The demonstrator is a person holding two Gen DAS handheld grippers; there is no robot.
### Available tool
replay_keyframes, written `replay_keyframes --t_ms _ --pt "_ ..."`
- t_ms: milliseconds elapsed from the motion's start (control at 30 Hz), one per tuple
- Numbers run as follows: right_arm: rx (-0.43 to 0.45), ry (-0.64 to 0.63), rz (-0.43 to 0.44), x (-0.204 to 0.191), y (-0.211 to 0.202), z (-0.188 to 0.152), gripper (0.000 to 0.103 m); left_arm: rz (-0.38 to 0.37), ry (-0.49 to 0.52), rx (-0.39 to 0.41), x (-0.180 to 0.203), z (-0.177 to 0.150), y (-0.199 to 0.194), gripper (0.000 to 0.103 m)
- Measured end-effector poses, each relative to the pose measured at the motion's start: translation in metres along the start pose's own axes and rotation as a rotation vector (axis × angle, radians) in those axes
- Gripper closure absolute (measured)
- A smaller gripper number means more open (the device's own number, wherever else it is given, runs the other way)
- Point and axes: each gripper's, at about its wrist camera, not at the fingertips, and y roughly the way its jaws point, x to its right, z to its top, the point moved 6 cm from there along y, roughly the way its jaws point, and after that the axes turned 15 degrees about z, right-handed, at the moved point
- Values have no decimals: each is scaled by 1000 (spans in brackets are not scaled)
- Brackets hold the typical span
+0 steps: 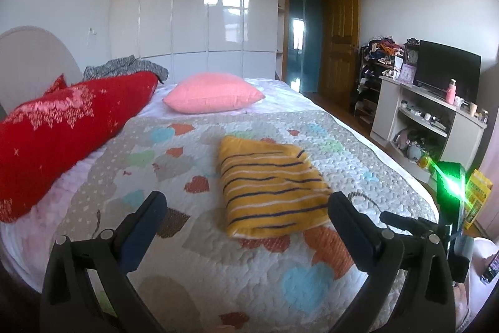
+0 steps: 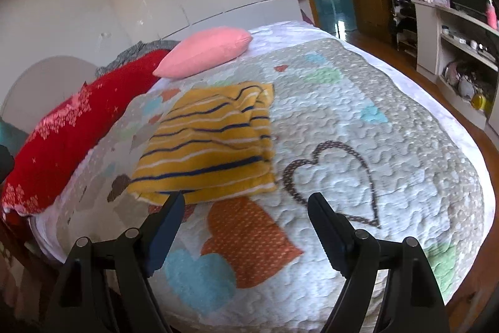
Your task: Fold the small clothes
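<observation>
Yellow striped garment (image 1: 271,186) lies folded on the quilt (image 1: 343,145), just beyond both tools. Left gripper (image 1: 246,208) and right gripper (image 2: 246,208) stand wide and hold nothing. A careless touch on the near edge could drag the layers and undo the fold, I think.

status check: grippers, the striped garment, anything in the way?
Left gripper open, empty. Right gripper open, empty. Yellow striped garment lies folded on the quilt, untouched. Nothing in the way.
</observation>
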Motion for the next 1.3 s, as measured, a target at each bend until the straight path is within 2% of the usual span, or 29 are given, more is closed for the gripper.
replay_keyframes --t_ms 267,467,700,1167,1300 --pt "-40 -115 -12 -44 11 -10 17 0 -66 -56 -39 -22 5 0" --pt "-25 -138 -33 -51 11 -5 16 39 -79 -94 -51 -31 15 0" --pt "-11 -112 -46 -33 13 3 15 45 -58 -158 -41 -38 37 0" --pt "3 -20 -113 19 20 11 14 54 55 -290 -1 -54 75 0" --pt "-14 -9 -122 26 24 9 14 41 99 -299 14 -56 79 0"
